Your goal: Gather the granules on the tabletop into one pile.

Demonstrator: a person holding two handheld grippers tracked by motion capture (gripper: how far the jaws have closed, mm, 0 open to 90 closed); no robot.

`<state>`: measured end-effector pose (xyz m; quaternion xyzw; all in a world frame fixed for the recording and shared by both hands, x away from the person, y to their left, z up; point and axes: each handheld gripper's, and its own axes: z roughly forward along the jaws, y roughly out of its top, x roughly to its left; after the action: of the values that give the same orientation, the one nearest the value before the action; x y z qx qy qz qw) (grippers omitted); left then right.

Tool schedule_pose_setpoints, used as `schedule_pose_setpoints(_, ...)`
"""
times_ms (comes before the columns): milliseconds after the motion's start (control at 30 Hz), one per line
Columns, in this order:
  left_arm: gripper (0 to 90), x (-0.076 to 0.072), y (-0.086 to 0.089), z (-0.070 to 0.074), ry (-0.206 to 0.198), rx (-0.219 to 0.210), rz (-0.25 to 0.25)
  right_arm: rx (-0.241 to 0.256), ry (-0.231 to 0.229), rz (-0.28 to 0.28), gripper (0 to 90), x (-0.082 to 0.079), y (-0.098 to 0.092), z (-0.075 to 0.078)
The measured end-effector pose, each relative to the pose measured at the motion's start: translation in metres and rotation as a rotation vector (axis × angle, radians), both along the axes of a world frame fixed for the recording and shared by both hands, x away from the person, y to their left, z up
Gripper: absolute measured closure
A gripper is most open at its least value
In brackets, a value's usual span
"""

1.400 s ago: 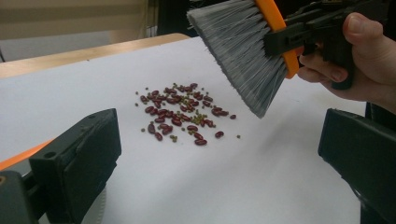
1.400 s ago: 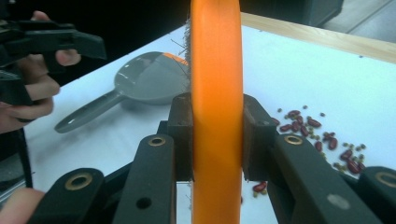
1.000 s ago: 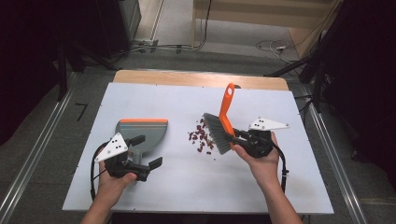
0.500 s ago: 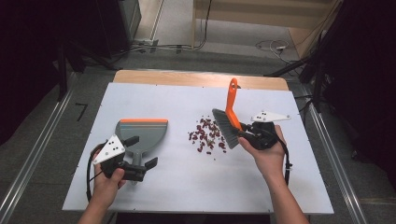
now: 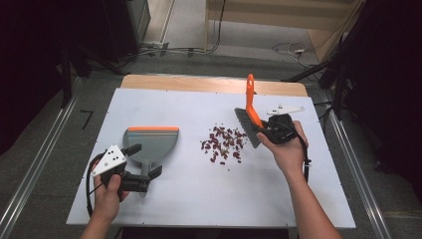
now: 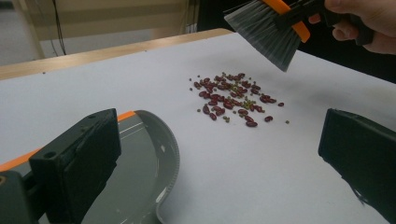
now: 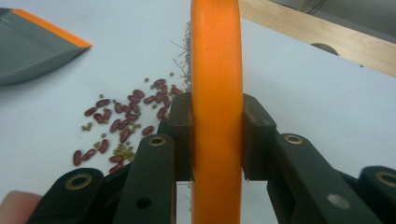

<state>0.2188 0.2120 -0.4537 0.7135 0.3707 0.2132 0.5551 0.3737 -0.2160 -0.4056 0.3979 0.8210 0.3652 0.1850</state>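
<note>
A grey dustpan (image 5: 151, 141) with an orange lip lies left of centre, also seen in the left gripper view (image 6: 135, 177). My left gripper (image 5: 144, 160) is open, its jaws standing either side of the dustpan's handle end. A pile of red and green beans (image 5: 223, 144) lies mid-table (image 6: 232, 100). My right gripper (image 5: 266, 131) is shut on the orange handle of a brush (image 5: 251, 104), clamped between its jaws (image 7: 217, 116). The grey bristles (image 6: 266, 30) hang just right of the beans, off the table.
The white tabletop (image 5: 199, 199) has a wooden strip (image 5: 209, 83) along its far edge. Metal rails run along the floor on both sides. Black cables trail from each gripper.
The right gripper has carried the brush to the right and up, away from the bean pile. The left gripper has drawn back slightly toward the near left by the dustpan handle.
</note>
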Motion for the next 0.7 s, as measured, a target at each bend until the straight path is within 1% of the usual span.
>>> schedule_pose_setpoints(33,0.0,0.000,0.000,0.000,0.000,0.001,0.001,0.000,0.000,0.000,68.8,0.000,0.000,0.000)
schedule_pose_setpoints(67,0.0,0.000,0.001,0.000,0.001,0.003,0.001,-0.014,-0.002,-0.004,68.8,0.003,0.001,0.000)
schedule_pose_setpoints(133,0.0,0.000,0.001,-0.001,0.004,0.001,0.003,-0.058,-0.005,-0.016,68.8,0.008,0.003,0.000)
schedule_pose_setpoints(167,0.0,0.000,0.001,-0.001,0.005,-0.002,0.005,-0.098,-0.007,-0.030,68.8,0.014,0.005,0.000)
schedule_pose_setpoints(200,0.0,0.000,0.001,-0.001,0.005,-0.003,0.005,-0.098,-0.007,-0.030,68.8,0.014,0.005,0.000)
schedule_pose_setpoints(233,0.0,0.000,0.002,-0.002,0.005,0.002,0.003,-0.113,-0.001,-0.038,68.8,0.016,0.006,0.000)
schedule_pose_setpoints(267,0.0,-0.001,0.002,-0.002,0.009,0.000,0.004,-0.149,-0.002,-0.056,68.8,0.021,0.009,0.000)
schedule_pose_setpoints(300,0.0,0.000,0.003,-0.002,0.011,0.000,0.005,-0.149,-0.002,-0.056,68.8,0.021,0.009,0.000)
schedule_pose_setpoints(333,0.0,0.000,0.003,-0.002,0.011,-0.001,0.008,-0.178,-0.004,-0.077,68.8,0.026,0.010,-0.003)
schedule_pose_setpoints(367,0.0,0.000,0.003,-0.002,0.010,-0.002,0.011,-0.178,-0.004,-0.077,68.8,0.026,0.010,-0.003)
schedule_pose_setpoints(400,0.0,0.000,0.003,-0.001,0.006,-0.005,0.009,-0.190,0.026,-0.083,68.8,0.032,0.011,-0.007)
schedule_pose_setpoints(433,0.0,0.000,0.003,-0.001,0.004,-0.007,0.007,-0.190,0.026,-0.083,68.8,0.032,0.011,-0.007)
schedule_pose_setpoints(533,0.0,0.001,0.001,-0.002,0.005,0.001,0.002,-0.232,0.061,-0.097,68.8,0.040,0.015,-0.013)
schedule_pose_setpoints(567,0.0,0.001,0.000,-0.002,0.007,0.000,0.002,-0.264,0.072,-0.101,68.8,0.043,0.018,-0.017)
schedule_pose_setpoints(600,0.0,0.001,0.000,-0.003,0.009,0.003,0.000,-0.264,0.072,-0.101,68.8,0.043,0.018,-0.017)
schedule_pose_setpoints(700,0.0,0.002,0.001,-0.003,0.013,0.001,-0.001,-0.307,0.078,-0.105,68.8,0.048,0.023,-0.022)
